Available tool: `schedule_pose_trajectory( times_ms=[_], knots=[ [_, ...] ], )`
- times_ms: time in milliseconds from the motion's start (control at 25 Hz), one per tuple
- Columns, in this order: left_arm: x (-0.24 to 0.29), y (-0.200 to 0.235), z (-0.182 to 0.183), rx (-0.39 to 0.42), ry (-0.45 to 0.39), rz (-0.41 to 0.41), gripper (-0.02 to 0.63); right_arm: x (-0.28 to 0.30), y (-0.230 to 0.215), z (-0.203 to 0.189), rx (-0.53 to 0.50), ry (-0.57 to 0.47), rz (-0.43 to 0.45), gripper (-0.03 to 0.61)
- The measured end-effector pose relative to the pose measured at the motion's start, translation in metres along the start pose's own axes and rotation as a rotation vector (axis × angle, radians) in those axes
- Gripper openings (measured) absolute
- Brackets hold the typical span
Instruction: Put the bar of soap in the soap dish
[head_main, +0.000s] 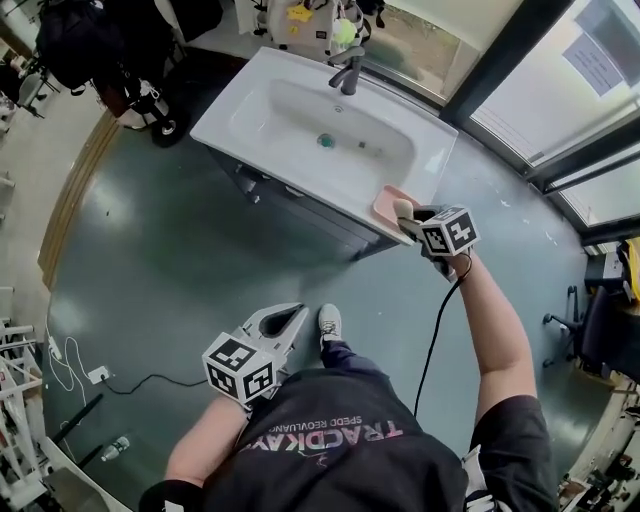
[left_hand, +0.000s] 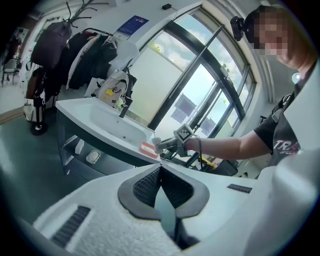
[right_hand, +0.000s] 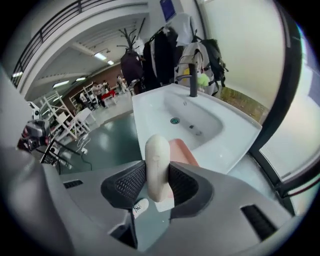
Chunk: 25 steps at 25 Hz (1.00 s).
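- Head view: the right gripper (head_main: 409, 220) is extended over the front right corner of the washbasin (head_main: 240, 110), where the pink soap dish (head_main: 385, 203) sits on the rim
- The bar of soap (head_main: 403, 209) is pinched in its jaws, over the dish; contact with the dish cannot be confirmed from here
- The left gripper (head_main: 288, 318) hangs low by the person's body, well apart from the basin, above the green floor and near a shoe (head_main: 329, 322)
- The tap (head_main: 347, 72) stands at the far side of the bowl, clear of the work
- Left gripper view: the left gripper (left_hand: 160, 170) has its pads pressed together at the tips with nothing between them
- Across the room the soap (left_hand: 156, 143) is at the dish (left_hand: 148, 149)
- Right gripper view: the right gripper (right_hand: 157, 189) clamps the pale rounded bar (right_hand: 156, 162) across its two broad faces, bar standing on edge, its upper half proud of the pads
- The dish (right_hand: 183, 152) lies directly behind and beneath it
- Assessment: the bar looks rigid, light and smooth, so likely to slip if squeezed unevenly; the mid-body grip on the flat faces appears sound
- Obstructions: none seen between bar and dish; the dish sits close to the basin's edge, so a careless release risks the bar sliding to the floor
- Coats and bags (right_hand: 165, 50) hang behind the tap, out of reach
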<state>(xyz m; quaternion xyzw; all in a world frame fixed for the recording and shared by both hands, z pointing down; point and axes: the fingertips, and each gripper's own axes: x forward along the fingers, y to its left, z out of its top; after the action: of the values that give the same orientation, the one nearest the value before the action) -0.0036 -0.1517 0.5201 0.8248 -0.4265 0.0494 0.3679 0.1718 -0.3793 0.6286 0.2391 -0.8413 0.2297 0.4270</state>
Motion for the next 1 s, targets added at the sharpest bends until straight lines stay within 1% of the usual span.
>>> schedule_pose_trajectory(
  times_ms=[280,440,520,680,840,1000],
  knots=[
    [0.005,-0.001,-0.001,-0.023,-0.018,0.048,0.009,0.021,-0.013,-0.002,-0.217,0.227,0.056,0.141],
    [0.006,-0.003,-0.001,-0.03,-0.029,0.068,0.009,0.031,-0.013,-0.005,-0.286,0.314,0.087,0.141],
    [0.006,-0.003,-0.001,-0.033,-0.031,0.075,0.009,0.035,-0.012,-0.005,-0.297,0.342,0.103,0.143],
    [0.007,-0.002,-0.002,-0.04,-0.03,0.089,0.009,0.039,-0.014,-0.005,-0.281,0.39,0.15,0.143],
    [0.01,-0.003,-0.003,-0.042,-0.029,0.099,0.009,0.039,-0.013,-0.013,-0.27,0.481,0.214,0.143],
    [0.013,-0.003,-0.001,-0.042,-0.025,0.105,0.009,0.041,-0.013,-0.016,-0.261,0.566,0.25,0.143]
  ],
)
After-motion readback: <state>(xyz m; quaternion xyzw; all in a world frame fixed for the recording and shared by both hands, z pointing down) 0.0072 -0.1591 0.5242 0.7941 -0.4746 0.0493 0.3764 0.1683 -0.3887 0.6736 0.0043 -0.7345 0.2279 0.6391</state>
